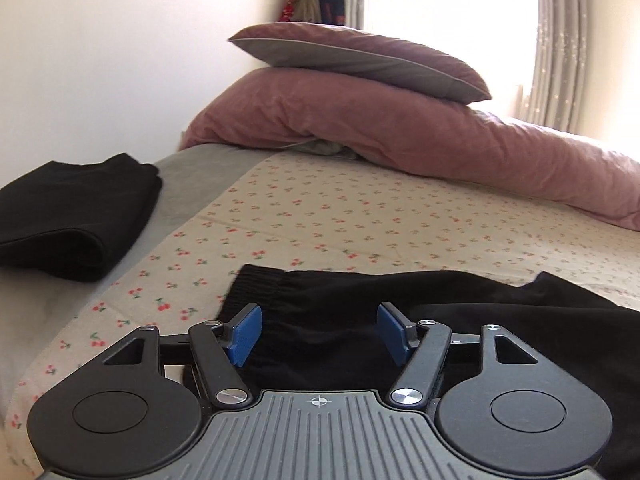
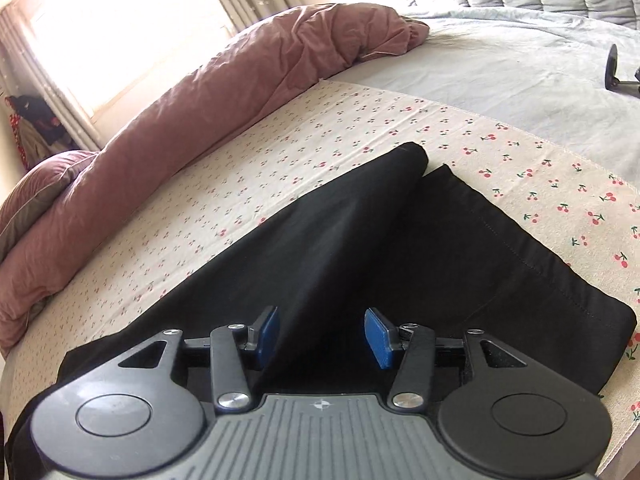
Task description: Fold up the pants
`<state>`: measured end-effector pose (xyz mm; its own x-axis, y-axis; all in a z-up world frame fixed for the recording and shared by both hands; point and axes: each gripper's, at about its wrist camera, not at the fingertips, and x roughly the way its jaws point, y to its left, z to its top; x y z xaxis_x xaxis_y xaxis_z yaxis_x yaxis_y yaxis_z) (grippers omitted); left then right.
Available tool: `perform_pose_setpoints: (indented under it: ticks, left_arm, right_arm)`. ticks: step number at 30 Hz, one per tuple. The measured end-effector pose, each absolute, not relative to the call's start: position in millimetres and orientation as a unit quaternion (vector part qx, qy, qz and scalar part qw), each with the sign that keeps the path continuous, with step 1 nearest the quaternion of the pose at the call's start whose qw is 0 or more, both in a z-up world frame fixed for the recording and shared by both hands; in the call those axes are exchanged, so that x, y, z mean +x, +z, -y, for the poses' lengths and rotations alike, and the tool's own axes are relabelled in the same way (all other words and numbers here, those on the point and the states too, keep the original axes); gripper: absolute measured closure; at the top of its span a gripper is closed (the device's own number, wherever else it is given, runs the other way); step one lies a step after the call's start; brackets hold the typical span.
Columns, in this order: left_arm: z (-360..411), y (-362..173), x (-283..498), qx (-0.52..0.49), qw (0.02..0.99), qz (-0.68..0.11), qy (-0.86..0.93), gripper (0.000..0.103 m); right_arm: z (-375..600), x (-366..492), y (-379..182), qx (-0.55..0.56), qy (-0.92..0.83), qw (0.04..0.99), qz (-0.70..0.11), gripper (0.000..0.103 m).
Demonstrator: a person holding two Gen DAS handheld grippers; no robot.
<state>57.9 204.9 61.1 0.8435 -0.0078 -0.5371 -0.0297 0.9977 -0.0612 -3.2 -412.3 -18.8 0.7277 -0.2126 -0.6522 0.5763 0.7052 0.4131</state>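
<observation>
Black pants (image 1: 332, 320) lie spread on the cherry-print sheet (image 1: 320, 216). In the left wrist view the ribbed waistband (image 1: 260, 284) is just ahead of my left gripper (image 1: 320, 330), which is open over the waist end, blue pads (image 1: 246, 332) apart and holding nothing. In the right wrist view the two legs (image 2: 400, 232) stretch away, one partly lapped over the other. My right gripper (image 2: 322, 338) is open just above the leg cloth, empty.
A folded black garment (image 1: 76, 216) lies at the left on the grey sheet. A pink duvet (image 1: 400, 140) and pillow (image 1: 360, 60) lie along the far side, also seen in the right wrist view (image 2: 200, 112). A small black stand (image 2: 616, 68) sits far right.
</observation>
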Motion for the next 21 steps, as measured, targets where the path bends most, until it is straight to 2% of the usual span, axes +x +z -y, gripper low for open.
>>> perform_pose_setpoints:
  ticks: [2,9,11,12,13,14,17,21]
  left_arm:
    - [-180,61,59,-0.030,0.959,-0.278,-0.039,0.031]
    - [-98,43,63,-0.050,0.933,-0.304,-0.187,0.030]
    - [-78,35,66,-0.054,0.920,-0.320,-0.217,0.030]
    - [-67,31,66,-0.053,0.915,-0.327,-0.232,0.030]
    - [-57,27,65,-0.049,0.911,-0.331,-0.243,0.030]
    - [-48,24,64,-0.044,0.909,-0.330,-0.251,0.030]
    - [-30,18,62,-0.030,0.905,-0.327,-0.269,0.030]
    - [-22,13,67,-0.033,0.897,-0.336,-0.285,0.030]
  right_arm:
    - [422,-4,-27,0.333,-0.240,0.865,-0.288,0.052]
    - [457,5,-47,0.457,-0.204,0.832,-0.242,0.051]
    - [460,14,-50,0.463,-0.218,0.828,-0.230,0.055]
    - [461,18,-51,0.459,-0.222,0.830,-0.226,0.066]
    - [463,23,-51,0.453,-0.223,0.834,-0.221,0.087]
    - [464,30,-50,0.442,-0.219,0.842,-0.221,0.096]
    - [455,47,-35,0.379,-0.227,0.871,-0.215,0.099]
    - [412,79,-6,0.235,-0.203,0.926,-0.213,0.099]
